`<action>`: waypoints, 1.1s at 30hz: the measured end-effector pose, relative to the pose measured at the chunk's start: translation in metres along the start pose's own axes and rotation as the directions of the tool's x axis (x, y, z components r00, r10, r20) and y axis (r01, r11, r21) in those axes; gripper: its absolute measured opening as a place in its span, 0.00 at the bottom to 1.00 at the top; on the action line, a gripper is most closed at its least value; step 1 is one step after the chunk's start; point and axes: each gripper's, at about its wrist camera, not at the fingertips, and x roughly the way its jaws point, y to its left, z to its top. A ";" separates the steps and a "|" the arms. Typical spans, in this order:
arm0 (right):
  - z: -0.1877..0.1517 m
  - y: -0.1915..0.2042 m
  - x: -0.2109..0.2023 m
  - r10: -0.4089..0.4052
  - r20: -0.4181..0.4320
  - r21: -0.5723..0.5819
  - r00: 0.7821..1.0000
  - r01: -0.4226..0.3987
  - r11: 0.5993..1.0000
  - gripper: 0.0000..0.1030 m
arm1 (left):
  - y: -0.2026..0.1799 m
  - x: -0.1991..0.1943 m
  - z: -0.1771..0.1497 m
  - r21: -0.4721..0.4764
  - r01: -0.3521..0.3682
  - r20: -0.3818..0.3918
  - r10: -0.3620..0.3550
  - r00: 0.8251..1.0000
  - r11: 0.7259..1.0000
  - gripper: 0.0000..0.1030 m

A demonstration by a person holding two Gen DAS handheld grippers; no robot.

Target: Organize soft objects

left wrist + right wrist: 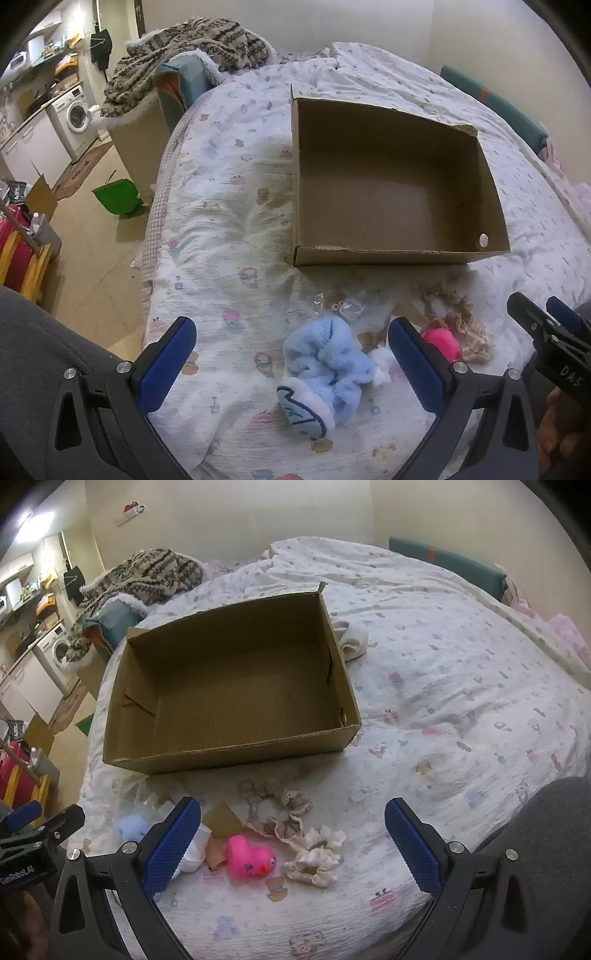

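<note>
An empty cardboard box (391,254) (229,753) sits open on the bed. In front of it lie a fluffy blue sock (325,365) (131,827), a pink rubber duck (249,856) (441,341), beige scrunchies (277,808) (461,325) and cream scrunchies (314,853). My left gripper (291,354) is open just above the blue sock. My right gripper (293,836) is open above the duck and scrunchies. Neither holds anything.
A printed quilt (443,686) covers the bed. A white cloth (352,637) lies behind the box. A patterned blanket (192,48) is heaped at the bed's far left. The floor at left has a green bin (116,197) and a washing machine (75,116).
</note>
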 end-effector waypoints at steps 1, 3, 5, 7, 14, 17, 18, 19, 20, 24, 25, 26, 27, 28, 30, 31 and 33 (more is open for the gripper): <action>0.000 0.000 -0.001 0.003 0.003 0.001 1.000 -0.003 1.000 1.00 | 0.000 0.000 0.000 0.000 -0.001 0.000 0.001 1.000 1.000 1.00; 0.001 -0.002 -0.002 0.012 0.005 0.004 1.000 -0.012 1.000 1.00 | 0.000 0.000 0.000 -0.006 0.010 -0.006 -0.010 1.000 1.000 1.00; 0.000 -0.005 0.003 0.006 -0.001 0.000 1.000 -0.006 1.000 1.00 | 0.000 0.000 0.000 -0.006 0.010 -0.006 -0.010 1.000 1.000 1.00; -0.001 0.000 -0.001 -0.010 0.012 -0.014 1.000 0.010 1.000 1.00 | 0.000 0.000 0.000 -0.006 0.009 -0.005 -0.009 1.000 1.000 1.00; -0.001 0.001 0.001 -0.005 0.000 -0.011 1.000 0.005 1.000 1.00 | 0.000 0.000 0.000 -0.004 0.005 -0.006 -0.005 1.000 1.000 1.00; -0.001 0.001 0.001 -0.005 -0.002 -0.010 1.000 0.005 1.000 1.00 | 0.000 0.000 0.000 -0.005 0.005 -0.007 -0.005 1.000 1.000 1.00; -0.001 0.001 0.001 -0.005 -0.004 -0.009 1.000 0.005 1.000 1.00 | 0.000 0.002 -0.003 -0.006 0.006 -0.008 -0.006 1.000 1.000 1.00; -0.001 0.001 0.001 -0.005 -0.004 -0.009 1.000 0.005 1.000 1.00 | 0.001 0.001 -0.003 -0.008 0.007 -0.009 -0.007 1.000 1.000 1.00; -0.001 0.001 0.001 -0.005 -0.004 -0.008 1.000 0.005 1.000 1.00 | 0.002 0.001 -0.003 -0.010 0.008 -0.010 -0.008 1.000 1.000 1.00; 0.000 0.000 0.001 -0.005 -0.006 -0.008 1.000 0.005 1.000 1.00 | 0.004 0.004 -0.003 -0.009 0.009 -0.012 -0.009 1.000 1.000 1.00; 0.000 0.000 0.000 -0.005 -0.006 -0.009 1.000 0.005 1.000 1.00 | 0.004 0.005 -0.004 -0.008 0.010 -0.013 -0.011 1.000 1.000 1.00; -0.002 0.001 0.001 -0.005 -0.006 -0.009 1.000 0.005 1.000 1.00 | 0.004 0.005 -0.004 -0.007 0.011 -0.015 -0.011 1.000 1.000 1.00; -0.001 0.001 0.002 -0.004 -0.007 -0.008 1.000 0.004 1.000 1.00 | 0.001 0.007 -0.004 -0.003 0.009 -0.020 -0.009 1.000 1.000 1.00; -0.001 0.001 0.002 -0.004 -0.008 -0.008 1.000 0.004 1.000 1.00 | 0.000 0.007 -0.003 -0.002 0.010 -0.022 -0.010 1.000 1.000 1.00; -0.001 0.001 0.001 -0.004 -0.008 -0.008 1.000 0.004 1.000 1.00 | 0.000 0.006 -0.003 -0.001 0.011 -0.022 -0.011 1.000 1.000 1.00; -0.001 0.000 0.001 -0.003 -0.008 -0.007 1.000 0.003 1.000 1.00 | 0.000 0.006 -0.003 -0.001 0.010 -0.023 -0.010 1.000 1.000 1.00; -0.001 0.001 0.002 -0.005 -0.010 -0.008 1.000 0.005 1.000 1.00 | 0.000 0.006 -0.003 -0.003 0.010 -0.024 -0.010 1.000 1.000 1.00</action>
